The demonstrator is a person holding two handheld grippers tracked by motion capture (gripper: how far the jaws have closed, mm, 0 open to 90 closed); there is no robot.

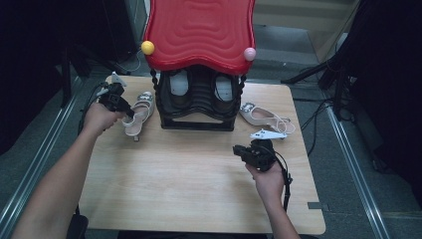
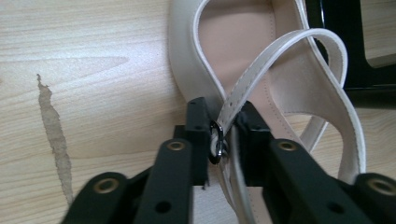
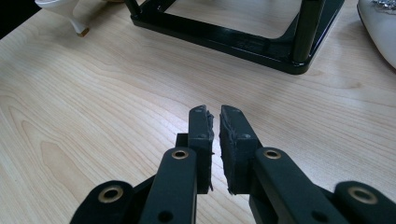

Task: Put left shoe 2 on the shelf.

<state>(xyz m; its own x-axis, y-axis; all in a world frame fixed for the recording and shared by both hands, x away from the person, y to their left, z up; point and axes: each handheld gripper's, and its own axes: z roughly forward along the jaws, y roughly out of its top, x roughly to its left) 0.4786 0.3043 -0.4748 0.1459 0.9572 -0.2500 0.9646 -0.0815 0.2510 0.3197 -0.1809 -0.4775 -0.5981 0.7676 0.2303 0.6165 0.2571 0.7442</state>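
A cream heeled sandal (image 1: 139,115) lies left of the black shoe rack (image 1: 199,94) with its red wavy top. My left gripper (image 1: 127,110) is at that sandal's heel end. In the left gripper view, the left gripper (image 2: 223,127) is shut on the sandal's ankle strap (image 2: 285,46) at its metal buckle ring (image 2: 216,142), over the sandal (image 2: 238,42). A matching sandal (image 1: 263,118) lies right of the rack. My right gripper (image 1: 237,149) hovers over bare table in front of the rack; the right gripper (image 3: 215,117) is shut on nothing.
Two white shoes (image 1: 180,84) sit inside the rack. Its black base frame (image 3: 233,39) stands just beyond my right gripper. A yellow knob (image 1: 148,48) and a pink knob (image 1: 249,54) stick out from the red top. The wooden table (image 1: 189,184) has open room at the front.
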